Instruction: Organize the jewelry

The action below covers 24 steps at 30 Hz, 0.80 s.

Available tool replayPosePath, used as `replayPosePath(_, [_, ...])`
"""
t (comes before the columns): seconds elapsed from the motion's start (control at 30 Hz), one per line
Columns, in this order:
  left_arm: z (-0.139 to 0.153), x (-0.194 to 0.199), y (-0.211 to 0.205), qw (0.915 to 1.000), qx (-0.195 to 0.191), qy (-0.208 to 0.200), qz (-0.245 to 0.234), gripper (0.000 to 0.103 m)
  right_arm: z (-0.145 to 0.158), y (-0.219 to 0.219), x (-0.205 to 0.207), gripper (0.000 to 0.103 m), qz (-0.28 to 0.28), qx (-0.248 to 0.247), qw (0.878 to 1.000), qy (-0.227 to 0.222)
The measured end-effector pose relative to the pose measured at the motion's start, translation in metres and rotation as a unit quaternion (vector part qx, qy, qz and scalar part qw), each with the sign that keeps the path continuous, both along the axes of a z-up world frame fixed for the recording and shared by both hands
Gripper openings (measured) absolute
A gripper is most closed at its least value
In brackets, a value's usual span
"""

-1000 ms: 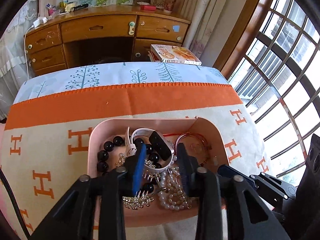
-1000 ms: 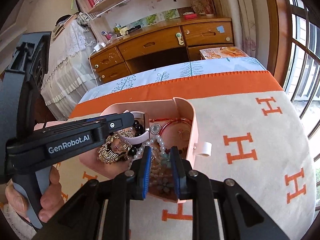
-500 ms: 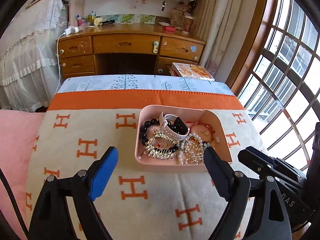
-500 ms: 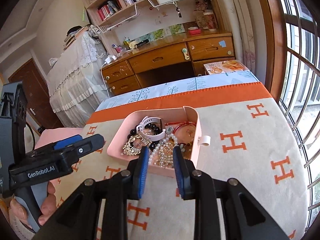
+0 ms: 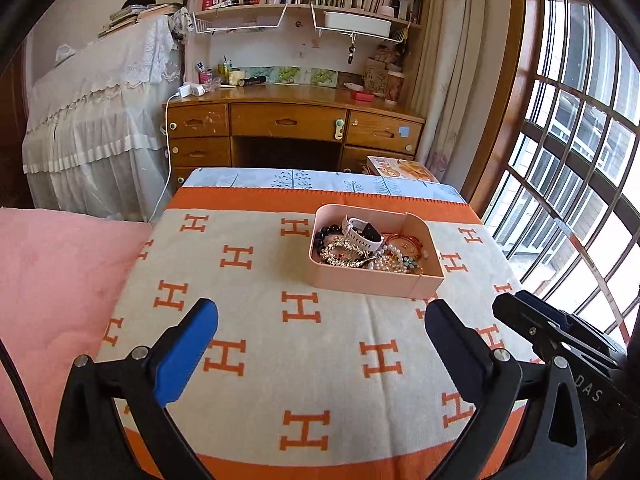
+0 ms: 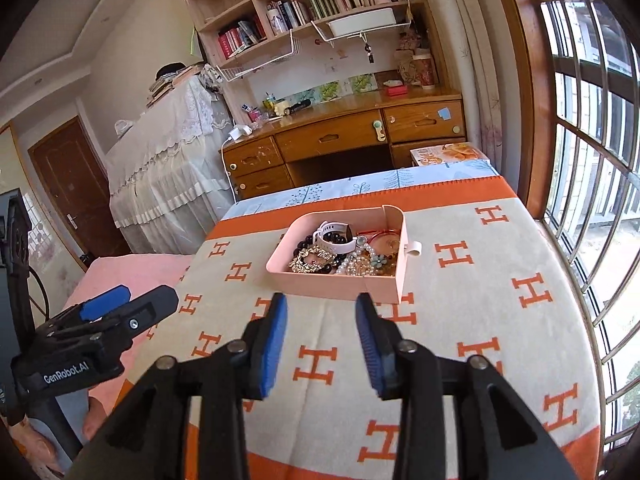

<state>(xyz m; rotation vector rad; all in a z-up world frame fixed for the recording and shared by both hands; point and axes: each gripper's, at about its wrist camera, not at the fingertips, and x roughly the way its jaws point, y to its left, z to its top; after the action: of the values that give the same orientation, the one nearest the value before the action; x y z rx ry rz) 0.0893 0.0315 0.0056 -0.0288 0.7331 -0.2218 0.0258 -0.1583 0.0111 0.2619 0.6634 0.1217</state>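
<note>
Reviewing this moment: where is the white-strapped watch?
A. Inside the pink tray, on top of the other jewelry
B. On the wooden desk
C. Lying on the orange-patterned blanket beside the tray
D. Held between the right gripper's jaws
A. The white-strapped watch lies in the pink tray, resting over the black bead bracelet and gold chain pieces; both grippers are back from the tray with nothing between their jaws.
</note>
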Motion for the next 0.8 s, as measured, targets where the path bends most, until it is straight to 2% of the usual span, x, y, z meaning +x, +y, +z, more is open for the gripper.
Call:
replayPosePath(0.03, [0.000,-0.007,0.000,1.0000,0.002,0.000,0.003,0.102,0.001,0.003,-0.007,0.058,-0.005,-0.004,1.000,-0.005])
replayPosePath(0.33, [0.003,-0.066,-0.012,0.9983,0.040,-0.038,0.017,0.102,0.013,0.016,-0.064,0.069,-0.040,-0.043,0.997,-0.047])
replayPosePath(0.43, [0.006,-0.077,-0.015,0.9975,0.045,-0.049,0.024,0.102,0.013,0.013,-0.071,0.070,-0.056,-0.035,0.997,-0.048])
replayPosePath(0.57, [0.007,-0.083,-0.016,0.9977,0.046,-0.043,0.025,0.102,0.010,0.009,-0.077,0.072,-0.067,-0.025,0.997,-0.043])
replayPosePath(0.8, [0.004,-0.093,-0.014,0.9981,0.037,-0.041,0.026,0.102,0.006,0.012,-0.094,0.072,-0.082,-0.032,0.995,-0.056])
